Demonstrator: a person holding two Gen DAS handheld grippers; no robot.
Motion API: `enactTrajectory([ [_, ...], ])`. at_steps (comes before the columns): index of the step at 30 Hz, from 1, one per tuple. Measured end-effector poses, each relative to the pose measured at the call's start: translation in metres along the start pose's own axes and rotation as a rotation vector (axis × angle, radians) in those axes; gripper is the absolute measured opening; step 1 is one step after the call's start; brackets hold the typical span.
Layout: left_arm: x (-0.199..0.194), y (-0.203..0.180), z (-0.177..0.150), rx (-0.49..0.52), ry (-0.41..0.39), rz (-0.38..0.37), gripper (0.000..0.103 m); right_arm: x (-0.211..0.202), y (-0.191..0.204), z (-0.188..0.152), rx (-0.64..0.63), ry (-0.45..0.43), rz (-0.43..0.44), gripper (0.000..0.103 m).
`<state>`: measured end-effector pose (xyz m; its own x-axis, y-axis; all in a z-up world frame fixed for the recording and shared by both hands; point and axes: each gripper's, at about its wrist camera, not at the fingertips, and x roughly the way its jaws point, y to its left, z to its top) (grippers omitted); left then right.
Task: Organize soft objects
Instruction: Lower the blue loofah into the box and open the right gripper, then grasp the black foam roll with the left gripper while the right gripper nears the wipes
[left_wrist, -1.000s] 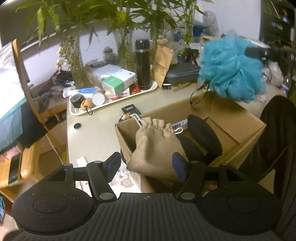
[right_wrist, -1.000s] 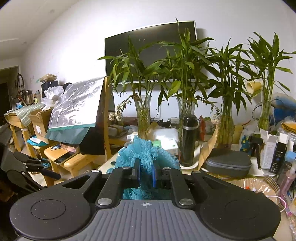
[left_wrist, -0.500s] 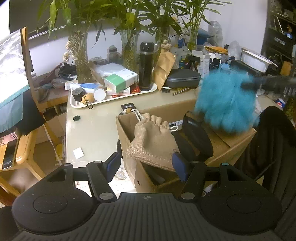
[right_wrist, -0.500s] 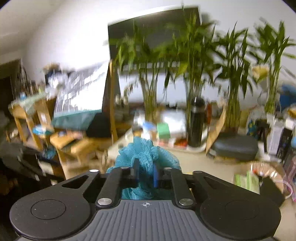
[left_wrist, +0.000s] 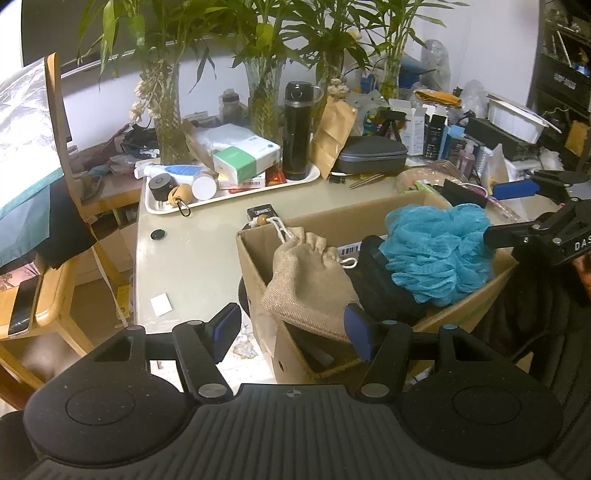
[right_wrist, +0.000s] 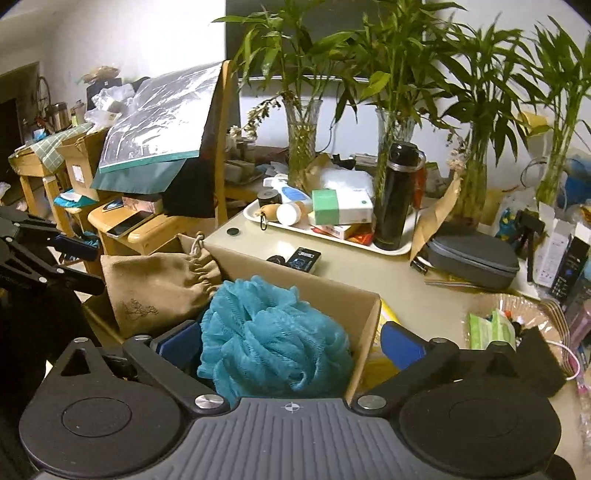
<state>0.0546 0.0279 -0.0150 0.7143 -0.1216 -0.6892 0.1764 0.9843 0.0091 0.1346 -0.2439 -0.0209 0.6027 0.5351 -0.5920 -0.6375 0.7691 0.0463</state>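
Now that the right tool (right_wrist: 288, 347) has spread its jaws, the blue loofah (right_wrist: 273, 339) lies released inside the cardboard box (left_wrist: 332, 229) near the table's front edge, probably settled; left tool (left_wrist: 291, 325) open, empty.

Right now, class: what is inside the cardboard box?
The cardboard box holds a teal bath pouf, a burlap drawstring bag leaning over its rim, and something black between them. Whatever lies beneath is covered.

"DAS" on right tool (left_wrist: 517, 210)
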Motion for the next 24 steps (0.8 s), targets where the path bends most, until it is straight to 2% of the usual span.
enactTrajectory([
  [13,0.01,0.008,0.012,-0.018,-0.003,0.011,0.061,0.003,-0.014,0.004,0.044,-0.028,-0.029,0.103],
  [24,0.022,0.024,0.026,-0.074,0.003,0.009,0.061,0.024,-0.031,0.016,0.075,-0.034,-0.044,0.103],
])
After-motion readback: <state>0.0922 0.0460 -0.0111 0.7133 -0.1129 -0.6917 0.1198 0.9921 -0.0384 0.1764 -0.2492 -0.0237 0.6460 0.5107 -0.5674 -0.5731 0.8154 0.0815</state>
